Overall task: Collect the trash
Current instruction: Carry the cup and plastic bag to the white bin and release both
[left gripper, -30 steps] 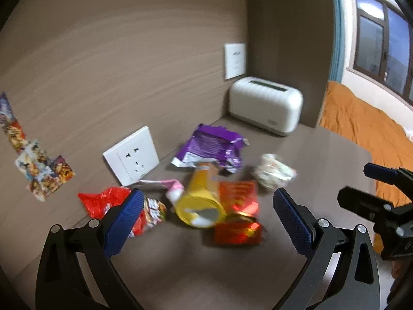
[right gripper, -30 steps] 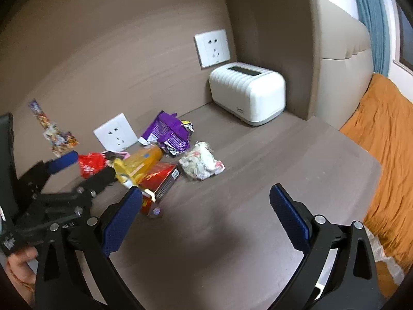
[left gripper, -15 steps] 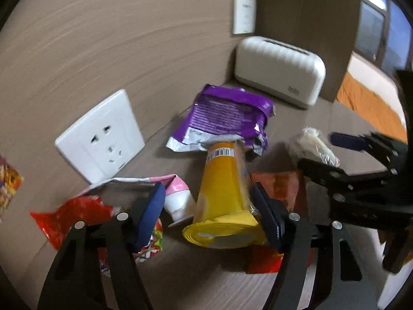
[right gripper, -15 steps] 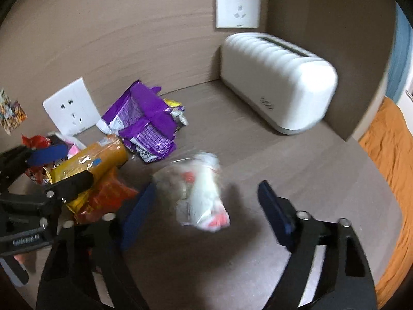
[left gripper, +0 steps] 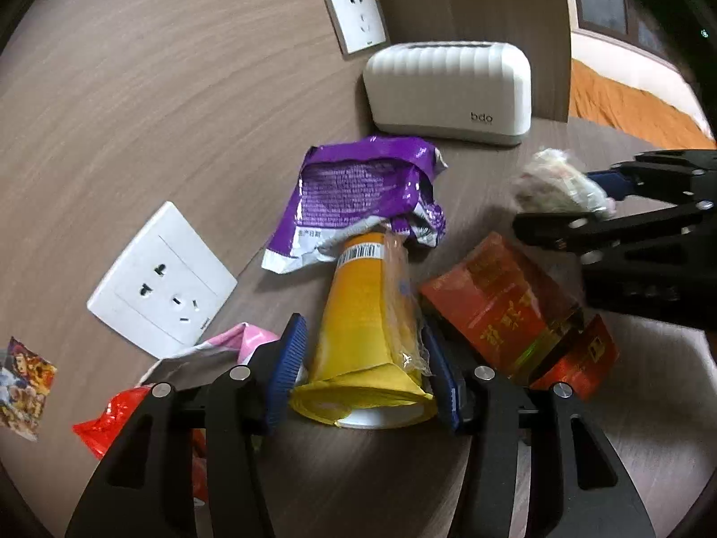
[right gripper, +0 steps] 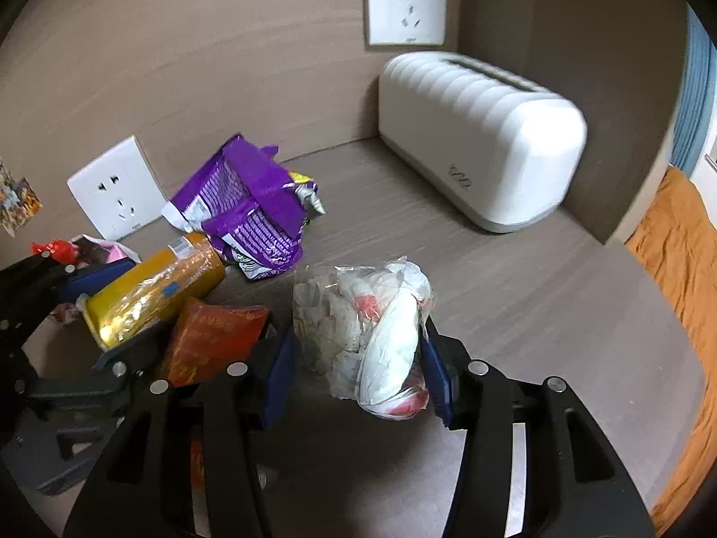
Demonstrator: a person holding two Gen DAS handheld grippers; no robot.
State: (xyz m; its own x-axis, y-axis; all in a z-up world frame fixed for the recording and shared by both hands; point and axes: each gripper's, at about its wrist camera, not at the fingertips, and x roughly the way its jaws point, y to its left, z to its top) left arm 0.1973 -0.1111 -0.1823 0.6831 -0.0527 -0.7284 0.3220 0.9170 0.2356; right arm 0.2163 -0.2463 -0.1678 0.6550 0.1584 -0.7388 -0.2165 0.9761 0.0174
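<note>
Now left gripper [left gripper: 363,372] pinching yellow plastic-wrapped tube [left gripper: 367,336], right gripper [right gripper: 356,374] squeezing crumpled white plastic bag [right gripper: 372,327], both securing trash for lifting.

The white toaster [left gripper: 448,89] reads "bdo" low on its side; other packaging print is illegible.

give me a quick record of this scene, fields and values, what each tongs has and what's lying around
left tongs: closed around yellow tube
right tongs: closed around clear bag of crumpled trash
loose trash: purple wrapper, red box, red wrapper, pink wrapper
surface: brown table
other: white toaster
</note>
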